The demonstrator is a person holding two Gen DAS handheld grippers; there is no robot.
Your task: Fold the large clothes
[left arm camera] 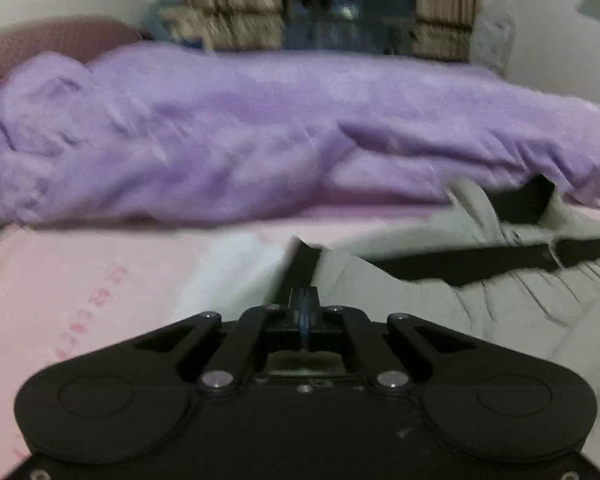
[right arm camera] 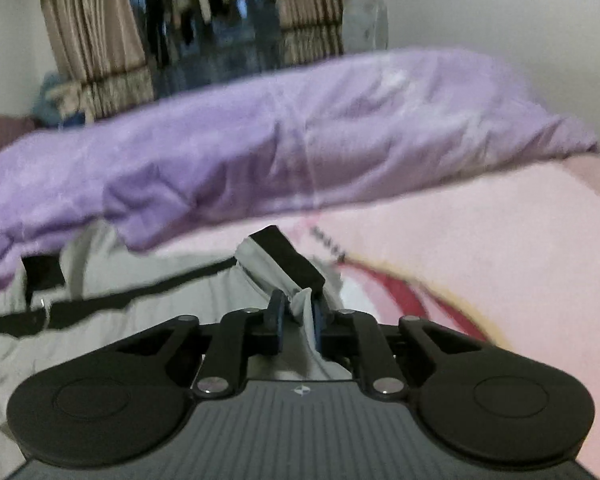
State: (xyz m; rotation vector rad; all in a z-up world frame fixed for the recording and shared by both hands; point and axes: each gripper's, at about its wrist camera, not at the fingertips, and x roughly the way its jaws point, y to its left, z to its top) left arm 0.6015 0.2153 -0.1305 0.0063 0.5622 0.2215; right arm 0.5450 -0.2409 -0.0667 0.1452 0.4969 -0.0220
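Jacket [left arm camera: 440,304] in grey with black bands lies spread on the pink bed [left arm camera: 80,300], just in front of the heaped purple quilt [left arm camera: 260,128], which we take as our landmark. Our left gripper [left arm camera: 305,280] sits near the quilt's front edge, its fingers pressed together on a black edge of the jacket. Our right gripper [right arm camera: 298,312] hangs in front of the quilt too, pinching a raised fold of grey cloth beside a black cuff [right arm camera: 288,256]. Under the quilt's left end in the right view, the jacket's far edge is tucked out of sight. Behind the quilt stand beige curtains [right arm camera: 88,40] around a dark window.
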